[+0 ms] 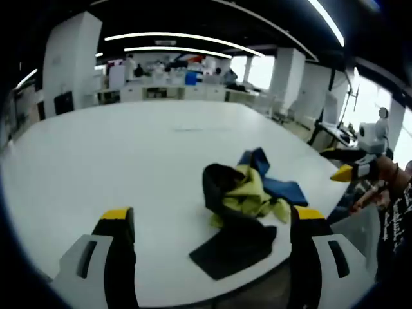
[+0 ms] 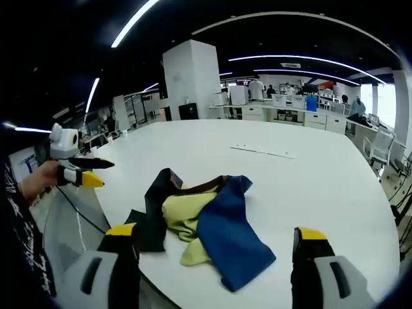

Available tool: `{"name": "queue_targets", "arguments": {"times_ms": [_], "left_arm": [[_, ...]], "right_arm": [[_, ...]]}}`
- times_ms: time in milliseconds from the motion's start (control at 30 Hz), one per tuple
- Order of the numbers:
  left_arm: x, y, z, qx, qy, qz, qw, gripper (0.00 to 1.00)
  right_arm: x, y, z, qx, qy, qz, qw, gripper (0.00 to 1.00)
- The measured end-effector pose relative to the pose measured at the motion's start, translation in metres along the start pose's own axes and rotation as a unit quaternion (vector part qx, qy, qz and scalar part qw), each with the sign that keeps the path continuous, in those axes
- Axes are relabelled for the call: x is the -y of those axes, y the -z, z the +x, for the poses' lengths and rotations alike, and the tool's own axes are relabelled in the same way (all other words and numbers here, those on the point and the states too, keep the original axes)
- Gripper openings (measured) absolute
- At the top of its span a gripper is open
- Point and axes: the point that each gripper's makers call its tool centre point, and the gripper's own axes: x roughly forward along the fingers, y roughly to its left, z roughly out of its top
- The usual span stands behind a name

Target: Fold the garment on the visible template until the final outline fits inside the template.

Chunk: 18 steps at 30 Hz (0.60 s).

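- Nearest to us in the left gripper view, our left gripper [image 1: 209,222] rises from the bottom of the frame with its two yellow-tipped jaws set wide apart and nothing between them.
- Just beyond those jaws, at lower centre of the frame, the garment [image 1: 244,206] lies crumpled on the white table [image 1: 116,154]: a black part nearest the camera, yellow-green in the middle, blue farther off to the right.
- Our right gripper [image 1: 351,164] enters this view at the right edge, held in a hand [image 1: 386,170] off the table's edge, its yellow tips pointing toward the upper left; we cannot tell its opening from here.
- Seen from the right gripper view, our right gripper [image 2: 215,241] also stands wide and empty, jaws rising at the bottom left and bottom right.
- Between those jaws the garment [image 2: 206,222] sits at lower centre, its blue part reaching close to the table's [image 2: 290,174] near edge, the black part to the left.
- Our left gripper [image 2: 90,172] shows at the left of this frame, held in a hand [image 2: 38,180] beside the table's edge, apart from the cloth.
- Much bare white tabletop lies beyond and to both sides of the garment; a thin pale strip [image 2: 264,152] lies farther back.
- Desks and white pillars stand in the far background.
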Motion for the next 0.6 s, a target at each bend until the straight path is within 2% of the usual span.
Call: {"name": "queue_targets", "arguments": {"times_ms": [300,600], "left_arm": [[-0.0037,-0.0043,-0.0024,0.006,-0.011,0.003,0.9999,0.96],[-0.003,-0.0029,-0.0024,0.003,-0.008,0.001,1.0,0.97]], "right_arm": [[0.0026,-0.0035,-0.0033,0.007,0.006,0.0,1.0,0.99],[0.0058,-0.005,-0.0038,0.009,0.009,0.005,0.9999,0.99]]}}
